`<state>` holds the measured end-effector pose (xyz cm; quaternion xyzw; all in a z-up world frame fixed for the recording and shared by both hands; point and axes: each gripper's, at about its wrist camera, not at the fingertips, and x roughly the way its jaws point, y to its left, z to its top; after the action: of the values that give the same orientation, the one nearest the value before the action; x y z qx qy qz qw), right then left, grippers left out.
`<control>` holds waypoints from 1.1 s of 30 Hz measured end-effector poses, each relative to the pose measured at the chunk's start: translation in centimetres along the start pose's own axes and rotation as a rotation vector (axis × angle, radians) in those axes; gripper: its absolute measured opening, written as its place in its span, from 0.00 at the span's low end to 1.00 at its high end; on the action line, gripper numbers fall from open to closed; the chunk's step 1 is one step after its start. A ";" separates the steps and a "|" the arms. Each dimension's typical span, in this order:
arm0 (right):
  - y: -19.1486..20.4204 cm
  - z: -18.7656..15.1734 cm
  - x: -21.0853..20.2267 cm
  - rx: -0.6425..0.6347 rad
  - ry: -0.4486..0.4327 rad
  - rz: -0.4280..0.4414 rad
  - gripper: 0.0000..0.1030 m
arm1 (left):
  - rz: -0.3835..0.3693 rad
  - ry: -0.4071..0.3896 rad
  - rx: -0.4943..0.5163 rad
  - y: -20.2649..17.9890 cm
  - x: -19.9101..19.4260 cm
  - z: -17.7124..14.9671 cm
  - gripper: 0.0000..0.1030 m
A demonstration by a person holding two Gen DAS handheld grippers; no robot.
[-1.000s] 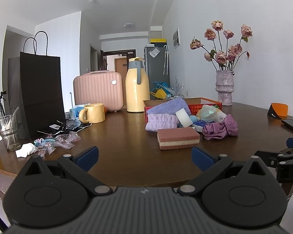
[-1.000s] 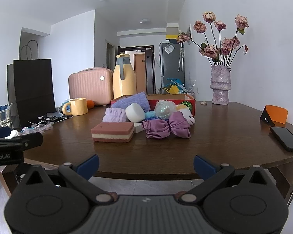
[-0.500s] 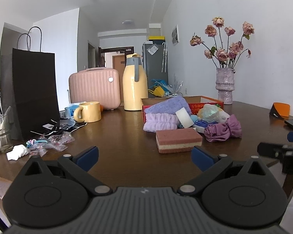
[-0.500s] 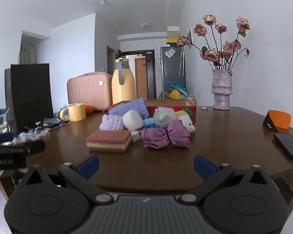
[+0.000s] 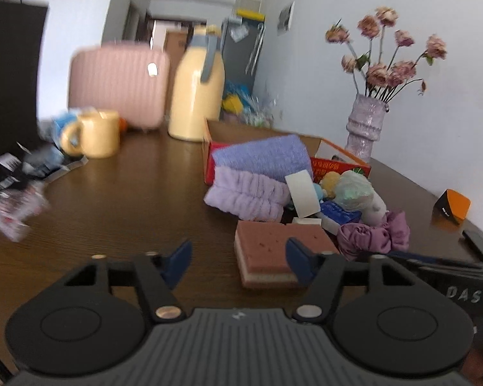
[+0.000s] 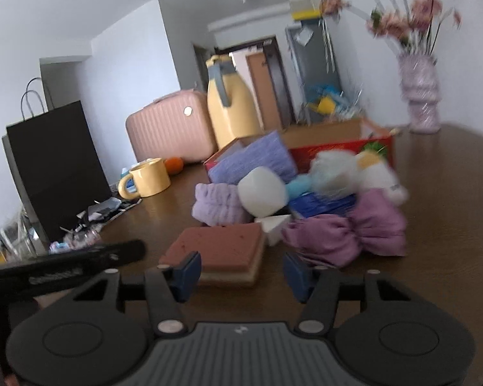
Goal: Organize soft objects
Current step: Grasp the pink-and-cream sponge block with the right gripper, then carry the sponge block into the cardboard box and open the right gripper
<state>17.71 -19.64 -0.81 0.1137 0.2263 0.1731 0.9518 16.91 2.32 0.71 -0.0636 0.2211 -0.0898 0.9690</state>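
Both grippers have closed in on the pile since a second ago. The left gripper (image 5: 238, 259) and right gripper (image 6: 241, 271) gape wide, holding nothing. The pink sponge (image 6: 220, 251) lies on the table (image 5: 128, 199) at 12 o'clock, nearest the right one. Straddle its short sides squarely, then squeeze gently.

Porous sponge (image 5: 275, 251) on glossy wooden table (image 5: 128, 199)

Flowers (image 6: 412, 16) blurred, cropped; wrappers (image 5: 13, 206) smeared; black bag (image 5: 9, 90) cut off.
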 end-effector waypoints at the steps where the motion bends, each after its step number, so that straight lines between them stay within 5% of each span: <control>1: -0.1 0.4 1.0 0.022 0.017 0.018 0.53 | -0.019 0.022 -0.017 0.3 1.0 0.5 0.54; 6: -0.7 1.5 4.8 0.062 0.064 0.033 0.35 | -0.090 0.118 -0.089 1.5 5.0 1.5 0.36; 12: -1.9 1.3 6.6 0.092 0.089 0.047 0.33 | -0.191 0.175 -0.176 2.7 7.2 1.2 0.25; 18: -2.0 0.9 4.8 0.093 0.103 0.061 0.29 | -0.195 0.188 -0.202 1.9 5.6 0.7 0.24; 26: -1.7 1.5 -0.5 0.061 0.016 0.071 0.28 | -0.225 0.112 -0.162 -0.6 1.1 1.2 0.24; 33: -2.5 11.4 2.0 0.031 -0.101 0.124 0.28 | -0.207 -0.044 -0.061 -2.4 3.0 9.8 0.24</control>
<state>25.44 -22.79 7.65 0.1507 0.1733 0.2224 0.9475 23.54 0.20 8.58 -0.1173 0.1947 -0.1811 0.9568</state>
